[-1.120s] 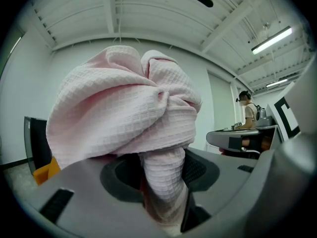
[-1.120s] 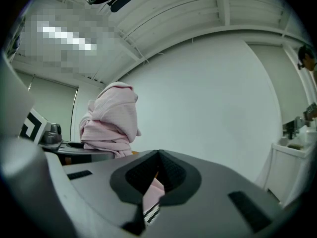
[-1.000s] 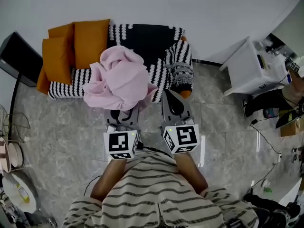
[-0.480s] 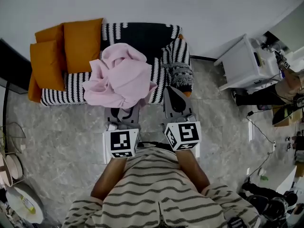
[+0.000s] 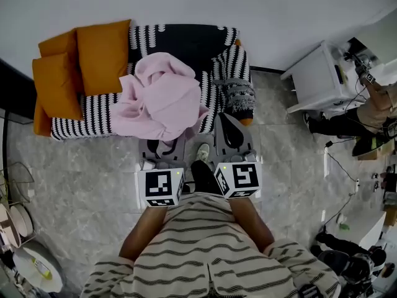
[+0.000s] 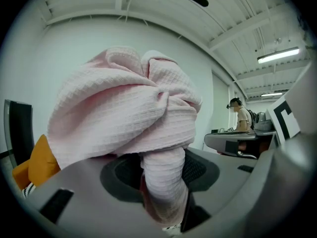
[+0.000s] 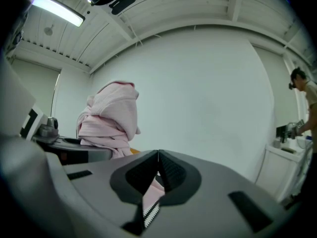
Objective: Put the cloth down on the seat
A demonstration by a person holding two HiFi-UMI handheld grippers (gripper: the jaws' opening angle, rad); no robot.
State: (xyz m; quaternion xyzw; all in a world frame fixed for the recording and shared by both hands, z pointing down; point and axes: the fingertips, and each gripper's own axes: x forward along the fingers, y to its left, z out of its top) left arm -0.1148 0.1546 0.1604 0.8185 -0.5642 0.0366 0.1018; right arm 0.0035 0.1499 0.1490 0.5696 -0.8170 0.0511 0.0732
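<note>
A crumpled pink cloth (image 5: 161,98) hangs bunched over the front of a sofa seat (image 5: 186,45) that has a black and white striped cover. My left gripper (image 5: 162,143) is shut on a fold of the cloth (image 6: 129,113), which rises in a bundle above the jaws and hides most of what lies ahead. My right gripper (image 5: 228,121) is just right of the cloth, over the seat's front right corner. Its jaws meet at the tip with nothing between them (image 7: 158,155). The right gripper view shows the cloth (image 7: 111,115) off to the left.
Two orange cushions (image 5: 80,61) fill the sofa's left end. A white cabinet (image 5: 322,79) and a person (image 5: 372,110) are at the right, cables on the grey floor beyond. Plates (image 5: 31,269) lie at the lower left. A shoe (image 5: 203,152) shows between the grippers.
The sofa has shifted slightly in the head view and both grippers sit a bit closer to it. A shoe has come into view between them. The cloth stays held.
</note>
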